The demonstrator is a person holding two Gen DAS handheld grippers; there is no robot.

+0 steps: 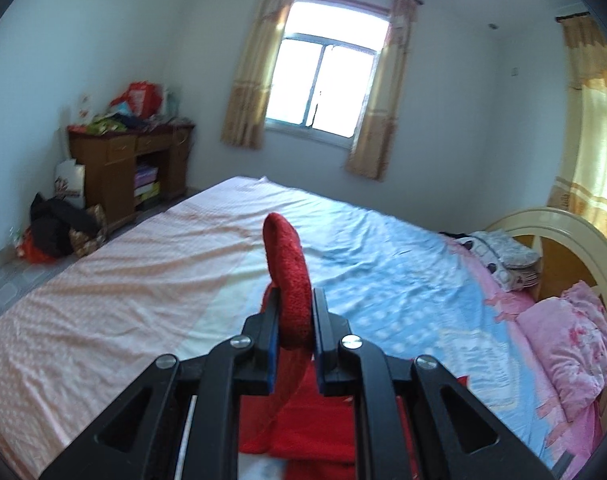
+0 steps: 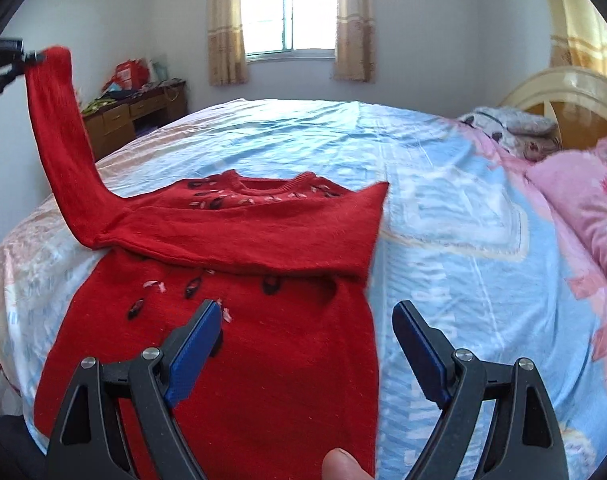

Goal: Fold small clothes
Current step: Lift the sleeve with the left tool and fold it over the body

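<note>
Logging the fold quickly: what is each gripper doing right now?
Left gripper: shut on the red sweater's sleeve, lifted off the bed.
Right gripper: open, holding nothing.

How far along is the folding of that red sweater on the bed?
Partly done. One sleeve already lies folded across the chest of the red sweater, which is spread flat on the bed. The left gripper is clamped on the other sleeve's cuff, lifted up. The right gripper hovers open, empty. Left: laying that sleeve over, then folding the body.
</note>
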